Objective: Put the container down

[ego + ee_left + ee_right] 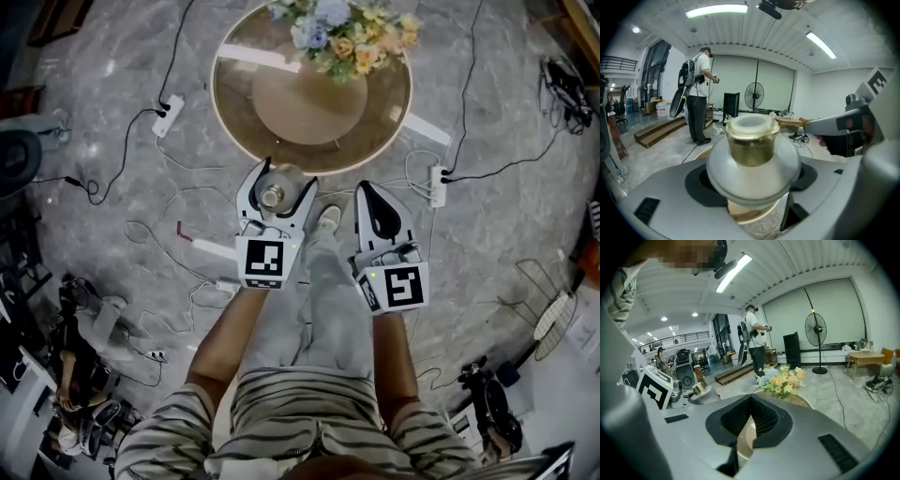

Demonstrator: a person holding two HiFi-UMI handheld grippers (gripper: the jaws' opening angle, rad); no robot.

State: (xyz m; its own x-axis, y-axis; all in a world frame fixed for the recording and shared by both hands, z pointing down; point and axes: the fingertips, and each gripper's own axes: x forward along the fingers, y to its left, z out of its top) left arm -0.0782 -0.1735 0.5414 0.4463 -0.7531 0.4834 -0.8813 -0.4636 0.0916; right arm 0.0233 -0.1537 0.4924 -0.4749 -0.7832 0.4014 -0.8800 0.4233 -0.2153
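Note:
My left gripper (284,180) is shut on the container (274,195), a round white pot with a gold neck and a pale lid. It hangs over the floor just short of the round table (232,105). In the left gripper view the container (752,154) sits upright between the jaws and fills the middle. My right gripper (364,187) is level with it on the right, shut with nothing in it, its tips meeting (750,397). From the right gripper view the container (699,390) shows at the left.
A bunch of flowers (347,33) stands on the table's far side. Cables and power strips (437,185) lie on the grey floor around it. The person's shoe (327,218) is below the grippers. Another person (698,93) and a fan (753,96) stand far off.

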